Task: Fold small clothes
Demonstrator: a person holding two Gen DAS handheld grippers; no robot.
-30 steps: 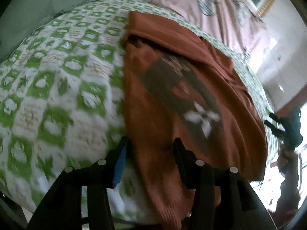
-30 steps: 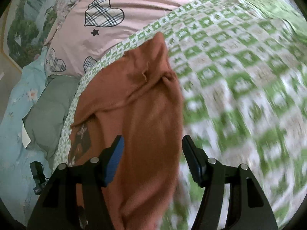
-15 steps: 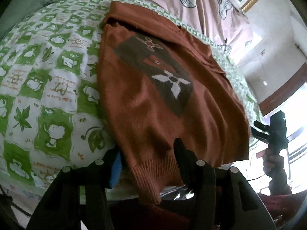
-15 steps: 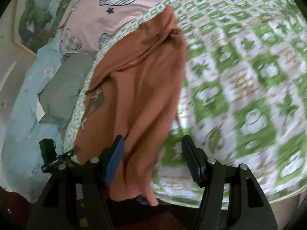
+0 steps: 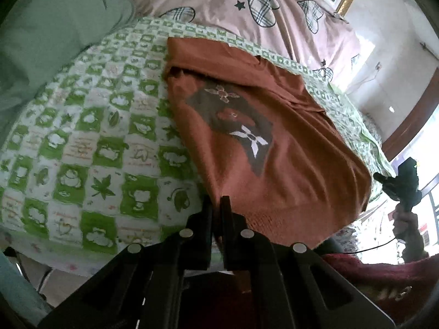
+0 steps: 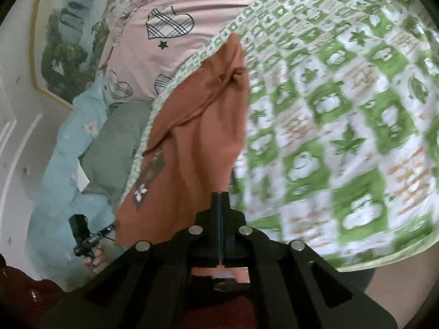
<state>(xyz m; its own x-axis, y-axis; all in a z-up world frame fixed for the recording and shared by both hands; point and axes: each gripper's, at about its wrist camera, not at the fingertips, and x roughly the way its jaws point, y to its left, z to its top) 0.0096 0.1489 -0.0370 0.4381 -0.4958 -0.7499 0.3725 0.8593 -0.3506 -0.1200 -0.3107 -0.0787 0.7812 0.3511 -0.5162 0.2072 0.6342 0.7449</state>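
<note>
I've got both grippers, left [image 5: 216, 203] and right [image 6: 220, 197], clamped on the sweater's [image 5: 274, 148] hem corners at the near edge of the blanket [image 5: 82, 142].

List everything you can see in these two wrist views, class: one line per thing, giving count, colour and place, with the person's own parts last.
Sweater: one, rust-brown with a dark patch, spread on the blanket, near hem pinched at both corners.
Blanket: one, green and white checks, covering the bed.
Quilt: one, pink with plaid hearts, behind the blanket.
Pillow: one, grey-green, beside the blanket.
Framed picture: one, green scene, on the wall.
Left gripper: black, jaws shut on the hem.
Right gripper: black, jaws shut on the hem.
</note>
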